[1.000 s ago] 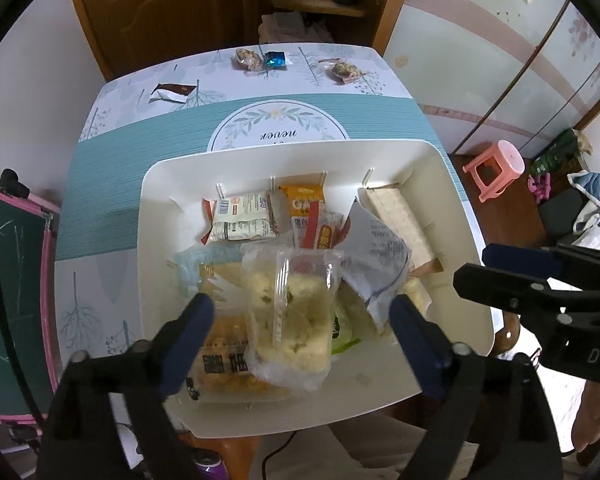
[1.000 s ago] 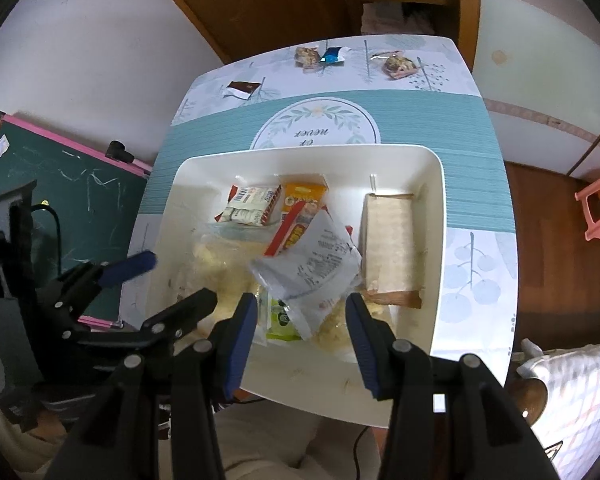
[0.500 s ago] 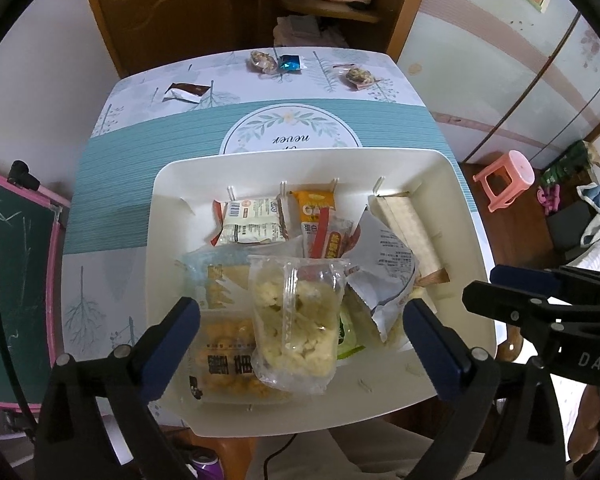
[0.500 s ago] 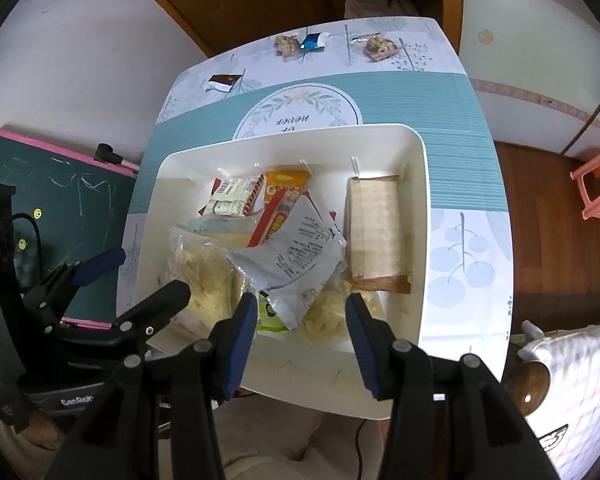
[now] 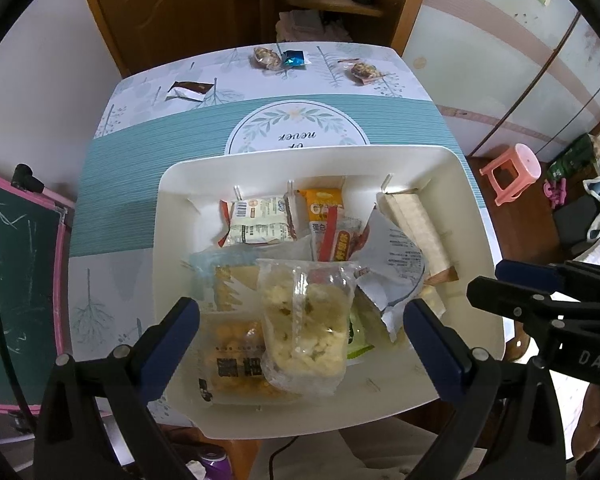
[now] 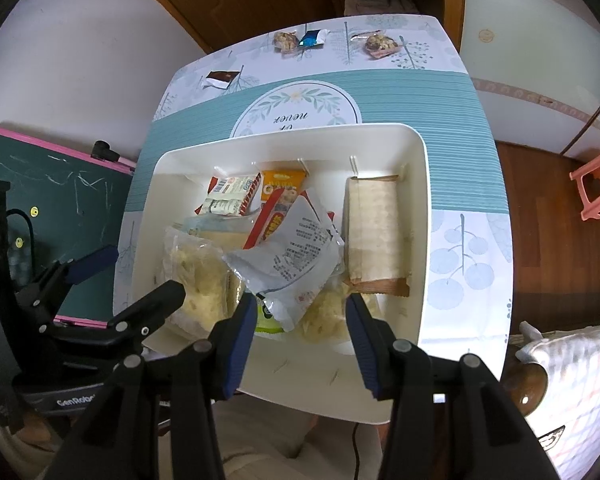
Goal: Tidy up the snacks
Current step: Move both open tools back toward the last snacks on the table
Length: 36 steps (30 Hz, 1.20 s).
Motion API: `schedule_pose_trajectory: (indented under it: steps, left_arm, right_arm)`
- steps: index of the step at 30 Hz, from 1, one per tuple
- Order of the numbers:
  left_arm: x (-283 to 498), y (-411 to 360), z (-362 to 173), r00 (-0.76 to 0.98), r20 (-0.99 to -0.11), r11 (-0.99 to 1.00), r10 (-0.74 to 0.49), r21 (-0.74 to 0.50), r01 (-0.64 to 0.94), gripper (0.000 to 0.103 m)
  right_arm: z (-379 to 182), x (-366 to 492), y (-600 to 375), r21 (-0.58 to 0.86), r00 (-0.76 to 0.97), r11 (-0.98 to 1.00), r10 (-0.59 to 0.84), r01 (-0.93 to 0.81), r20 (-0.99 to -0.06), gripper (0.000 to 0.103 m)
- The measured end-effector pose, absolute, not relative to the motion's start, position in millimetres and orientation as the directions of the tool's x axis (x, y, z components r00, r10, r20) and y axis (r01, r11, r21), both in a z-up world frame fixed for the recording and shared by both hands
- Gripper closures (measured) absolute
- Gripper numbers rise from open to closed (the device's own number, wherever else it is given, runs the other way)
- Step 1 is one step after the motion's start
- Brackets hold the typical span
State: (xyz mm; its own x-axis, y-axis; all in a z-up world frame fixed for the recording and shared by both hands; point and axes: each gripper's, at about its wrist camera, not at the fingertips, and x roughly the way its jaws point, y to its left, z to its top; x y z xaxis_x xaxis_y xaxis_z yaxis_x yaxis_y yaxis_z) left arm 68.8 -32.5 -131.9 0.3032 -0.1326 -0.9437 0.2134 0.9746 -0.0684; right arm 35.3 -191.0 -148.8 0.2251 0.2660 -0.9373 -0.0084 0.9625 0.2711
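1. The left claw [image 5: 300, 336] stands wide open above the near end of the white tray [image 5: 168, 216]; nothing is between its fingers, and the clear bag of pale snacks [image 5: 304, 320] lies free below it, on top of the other packets.
2. The right claw [image 6: 301, 330] is partly open and holds nothing; it hovers over the near right part of the tray, above the white printed packet [image 6: 296, 248].
3. Most snacks are already in the tray: an orange-filled bag [image 5: 236, 356], a small white pack [image 5: 256, 220], an orange pack [image 5: 324, 204] and a long beige pack [image 6: 374, 232] along the right wall; they overlap in a heap, so I judge that sorting is not finished.
4. Far on the counter [image 5: 140, 160] four small sweets are still outside: a dark wrapper [image 5: 190, 90], a nut sweet [image 5: 266, 56] touching a blue sweet [image 5: 294, 58], and another nut sweet [image 5: 364, 71].
5. The tray lies between the claws and these sweets; the reach must pass over it.
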Motion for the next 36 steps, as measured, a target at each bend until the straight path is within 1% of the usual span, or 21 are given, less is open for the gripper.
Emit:
schedule_pose_trajectory:
  steps: [7,11,17,24,28,32,33,36]
  left_arm:
    - [94,-22,-120,0.314,-0.941,0.976,-0.125,-0.061,0.208,0.001]
    - [123,-13,-99,0.366,-0.925,0.976,-0.1,-0.021,0.215,0.001]
    - [187,4,-64,0.451,-0.891,0.976,-0.057,0.046,0.213,0.001]
    - [270,21,-46,0.504,-0.864,0.978,-0.011,0.097,0.186,0.001]
    - [322,33,-52,0.516,-0.856,0.984,0.039,0.124,0.131,0.001]
    - [370,47,-74,0.502,-0.86,0.988,0.091,0.142,0.065,0.001]
    - [386,53,-85,0.482,-0.87,0.99,0.104,0.139,0.038,0.001]
    - [419,68,-114,0.419,-0.903,0.996,0.091,0.091,-0.02,0.001]
  right_arm:
    - [-143,51,-192,0.269,0.237,0.963,0.263,-0.01,-0.935,0.056]
    - [-124,73,-198,0.246,0.282,0.969,0.24,-0.015,-0.929,0.056]
    - [-87,126,-215,0.161,0.385,0.987,0.154,-0.014,-0.91,0.051]
    - [-53,202,-233,0.039,0.476,0.999,0.035,-0.002,-0.878,0.047]
    - [-52,247,-242,0.031,0.481,0.999,0.02,0.013,-0.876,0.046]
    - [-67,292,-244,0.022,0.468,1.0,0.011,0.018,-0.883,0.046]
    - [-73,304,-245,0.016,0.465,1.0,0.004,0.022,-0.886,0.046]
    - [-92,331,-247,0.001,0.449,1.0,-0.007,0.018,-0.894,0.046]
